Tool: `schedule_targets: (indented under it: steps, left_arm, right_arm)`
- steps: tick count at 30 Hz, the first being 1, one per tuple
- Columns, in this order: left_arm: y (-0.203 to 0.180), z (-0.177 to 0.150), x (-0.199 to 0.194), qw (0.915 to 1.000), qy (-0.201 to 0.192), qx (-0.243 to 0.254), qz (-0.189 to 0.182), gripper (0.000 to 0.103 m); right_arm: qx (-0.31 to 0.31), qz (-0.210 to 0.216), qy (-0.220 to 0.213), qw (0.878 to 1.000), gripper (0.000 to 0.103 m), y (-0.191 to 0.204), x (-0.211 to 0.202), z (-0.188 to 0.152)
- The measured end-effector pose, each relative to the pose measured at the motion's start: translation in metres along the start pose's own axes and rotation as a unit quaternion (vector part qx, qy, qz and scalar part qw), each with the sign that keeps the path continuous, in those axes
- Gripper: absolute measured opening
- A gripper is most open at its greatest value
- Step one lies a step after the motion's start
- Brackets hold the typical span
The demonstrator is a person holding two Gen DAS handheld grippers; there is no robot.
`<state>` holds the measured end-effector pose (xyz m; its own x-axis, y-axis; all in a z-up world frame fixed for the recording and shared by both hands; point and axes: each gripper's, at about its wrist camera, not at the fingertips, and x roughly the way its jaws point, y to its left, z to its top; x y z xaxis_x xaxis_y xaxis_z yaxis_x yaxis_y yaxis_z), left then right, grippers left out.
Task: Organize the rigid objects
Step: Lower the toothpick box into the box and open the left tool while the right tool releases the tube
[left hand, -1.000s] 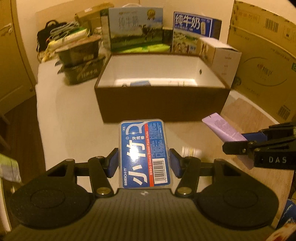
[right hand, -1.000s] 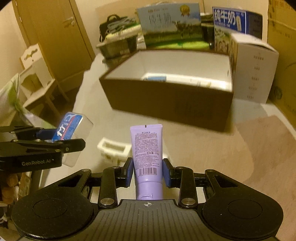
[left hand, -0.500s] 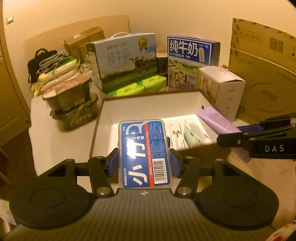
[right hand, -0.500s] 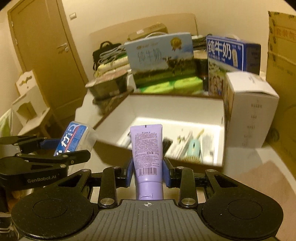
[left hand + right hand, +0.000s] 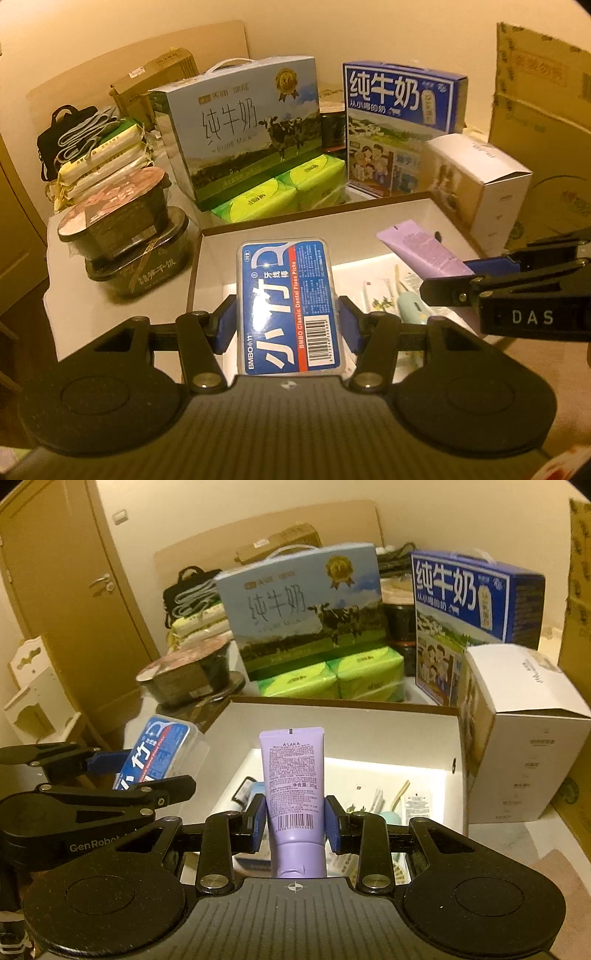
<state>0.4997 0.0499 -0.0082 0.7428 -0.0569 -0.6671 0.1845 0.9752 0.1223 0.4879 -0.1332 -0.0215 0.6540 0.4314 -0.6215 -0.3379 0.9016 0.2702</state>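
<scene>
So both grippers are hanging over the open cardboard box at once, each one carrying something. The left gripper is pinching a blue floss pick case by its long sides, blue pads pressed flat against the clear plastic, label facing up and the barcode end nearest the camera. It's sitting over the box's near left corner, above the white floor of the box rather than in it.

The right gripper is squeezing a lilac tube down near its cap end, fingers close together on it, crimped end pointing away toward the box's far wall. That tube is floating over the middle of the box, not touching anything inside. From the left wrist view you can see the same tube poking in from the right side, just beside the floss case but apart from it.

Down on the box floor there are already a few bits lying flat: a pale teal brush-looking thing, some small sachets and a dark little packet near the left wall. Hard to make them out properly.

Behind the box's far edge there are green tissue packs, a light blue milk carton and a dark blue milk carton. A white carton is standing right against the box's right wall, and stacked black food tubs are off its left side.
</scene>
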Motion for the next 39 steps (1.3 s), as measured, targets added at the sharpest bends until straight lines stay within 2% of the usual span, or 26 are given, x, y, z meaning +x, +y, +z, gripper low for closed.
schedule_targets:
  steps: [9,21,30,39]
  left_arm:
    - [0.009,0.007,0.056,0.9994,0.035,0.003,-0.006,0.054]
    - [0.021,0.012,0.124,0.9969,0.076,0.019,0.009,0.054]
    - [0.023,0.012,0.148,0.9961,0.082,0.03,0.012,0.055]
    - [0.028,0.015,0.158,0.9967,0.074,0.023,0.024,0.055]
  right_arm:
    - [0.012,-0.007,0.026,1.0,0.034,-0.015,0.051,0.01]
    - [0.04,-0.008,0.067,0.997,0.034,-0.034,0.119,0.024]
    - [0.06,-0.016,0.082,0.995,0.034,-0.046,0.148,0.025]
    - [0.071,-0.016,0.081,0.994,0.034,-0.05,0.154,0.025]
